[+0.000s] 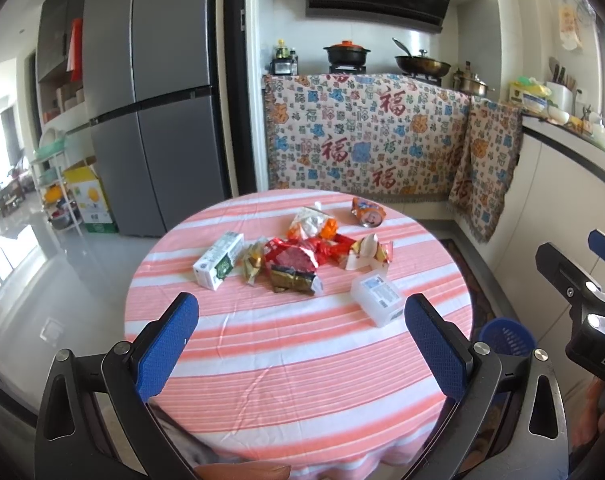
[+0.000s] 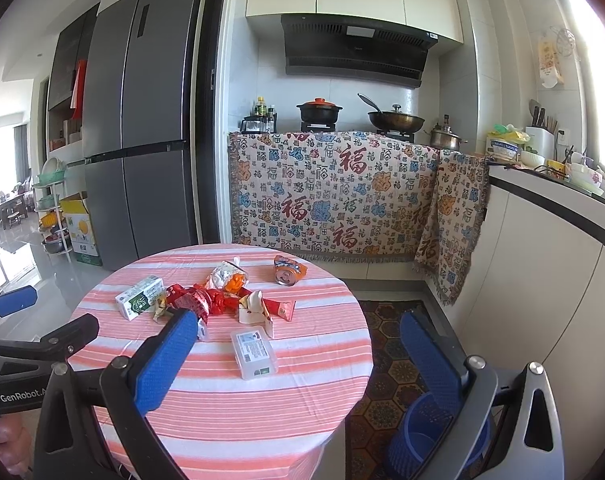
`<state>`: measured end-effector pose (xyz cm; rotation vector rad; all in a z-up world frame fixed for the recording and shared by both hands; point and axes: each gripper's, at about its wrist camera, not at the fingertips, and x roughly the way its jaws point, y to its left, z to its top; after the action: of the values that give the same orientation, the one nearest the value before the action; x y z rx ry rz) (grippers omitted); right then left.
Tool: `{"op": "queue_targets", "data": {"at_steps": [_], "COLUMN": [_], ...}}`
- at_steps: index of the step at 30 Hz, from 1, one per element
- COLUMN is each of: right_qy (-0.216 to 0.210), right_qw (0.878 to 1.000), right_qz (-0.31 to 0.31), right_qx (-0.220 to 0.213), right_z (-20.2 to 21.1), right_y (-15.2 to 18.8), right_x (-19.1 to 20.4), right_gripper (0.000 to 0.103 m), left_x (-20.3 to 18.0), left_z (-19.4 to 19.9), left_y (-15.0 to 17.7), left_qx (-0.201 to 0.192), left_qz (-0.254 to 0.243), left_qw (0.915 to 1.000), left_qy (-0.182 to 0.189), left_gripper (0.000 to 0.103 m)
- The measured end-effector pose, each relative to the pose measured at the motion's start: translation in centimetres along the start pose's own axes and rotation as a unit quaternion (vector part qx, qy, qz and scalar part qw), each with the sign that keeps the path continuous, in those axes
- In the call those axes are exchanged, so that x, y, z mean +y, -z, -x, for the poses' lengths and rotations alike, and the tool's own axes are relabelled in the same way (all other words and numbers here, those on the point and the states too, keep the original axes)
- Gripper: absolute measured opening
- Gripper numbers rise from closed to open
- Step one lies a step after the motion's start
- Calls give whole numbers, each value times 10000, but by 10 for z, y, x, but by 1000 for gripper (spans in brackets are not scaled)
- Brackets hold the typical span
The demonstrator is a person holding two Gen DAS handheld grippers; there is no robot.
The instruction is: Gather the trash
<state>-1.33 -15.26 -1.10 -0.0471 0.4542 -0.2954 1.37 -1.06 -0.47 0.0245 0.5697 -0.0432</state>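
Both tools, left (image 1: 301,344) and right (image 2: 298,358), spread and empty above striped bench (image 1: 286,380); wrappers (image 1: 298,258), milk carton (image 1: 218,260), possibly crushed can (image 1: 367,212).

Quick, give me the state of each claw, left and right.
Left claw: open, holding nothing, above the striped tablecloth.
Right claw: open, holding nothing, over the table edge near the blue bin.

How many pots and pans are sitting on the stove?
3: an orange-lidded black pot at left, a wok beside it, and a steel pot at right. Others may be hidden.
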Motion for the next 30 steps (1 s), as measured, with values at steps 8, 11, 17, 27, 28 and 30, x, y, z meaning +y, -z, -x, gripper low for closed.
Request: {"op": "queue_targets", "data": {"at_steps": [8,11,17,27,28,30], "right_qy": [-18,-9,33,192,199,212], "right_qw": [9999,9999,9998,9986,9984,9980], "right_qz": [17,19,77,192,202,224], "right_qx": [100,145,187,450,484,559], "right_z": [-6,-8,-12,-36,-39,-46], "right_y": [2,3,4,14,15,19], "right_x": [0,0,1,5,5,6], "right_gripper": [103,103,103,103,103,103], "left_x": [2,2,2,3,3,3], "left_z": [-3,-5,-9,-27,-30,-38], "left_y": [2,1,1,4,5,8], "left_qx": [40,58,127,332,368,459], "left_qz": [-5,-12,-9,-3,-4,3], "left_qw": [10000,10000,9999,9994,9993,9989], "left_qy": [10,8,35,-20,-31,-44], "left_gripper": [103,103,103,103,103,103]}}
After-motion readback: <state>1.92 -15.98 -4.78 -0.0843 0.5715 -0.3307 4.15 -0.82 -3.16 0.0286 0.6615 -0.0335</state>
